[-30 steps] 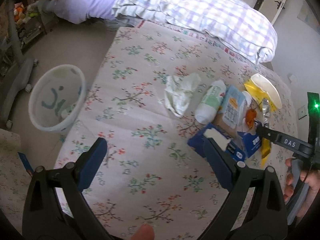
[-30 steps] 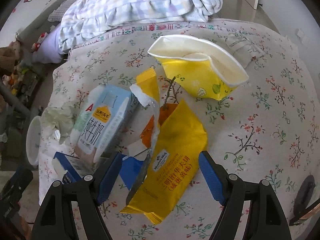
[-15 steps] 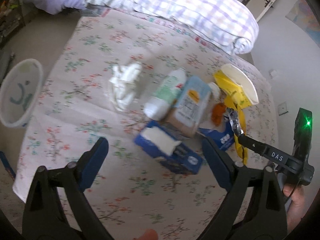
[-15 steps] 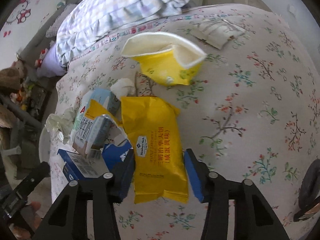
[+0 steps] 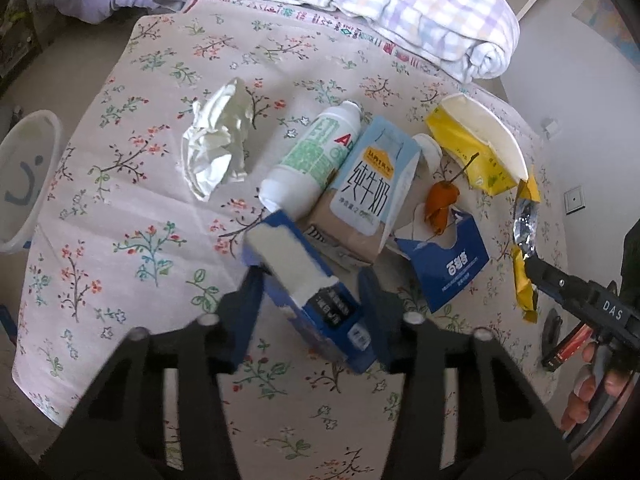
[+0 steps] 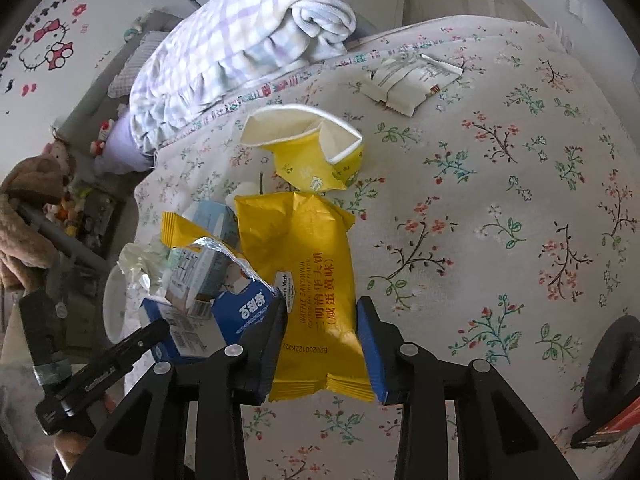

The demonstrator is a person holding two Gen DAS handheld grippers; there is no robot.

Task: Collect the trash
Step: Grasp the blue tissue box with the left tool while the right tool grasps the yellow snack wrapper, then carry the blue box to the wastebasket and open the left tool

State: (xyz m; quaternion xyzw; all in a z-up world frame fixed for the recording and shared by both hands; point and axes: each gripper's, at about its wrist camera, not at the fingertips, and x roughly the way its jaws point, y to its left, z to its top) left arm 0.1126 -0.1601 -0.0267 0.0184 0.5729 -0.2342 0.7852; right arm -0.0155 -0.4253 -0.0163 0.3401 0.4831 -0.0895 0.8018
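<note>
The left gripper has its blue pads closed against both sides of a torn blue carton lying on the floral bedspread, while the right gripper pinches a yellow waffle-sandwich wrapper between its pads. The left wrist view alone takes in the whole heap: a crumpled white tissue, a white bottle with green print lying on its side, a pale blue milk carton leaning against it, an orange peel scrap and a second blue box just beside the gripped carton. It also shows the white bin on the floor off the bed's left edge. The right wrist view alone reveals a white sachet well apart from the heap, near the folded plaid blanket. The torn yellow paper cup appears in both, just beyond the wrapper's far end.
</note>
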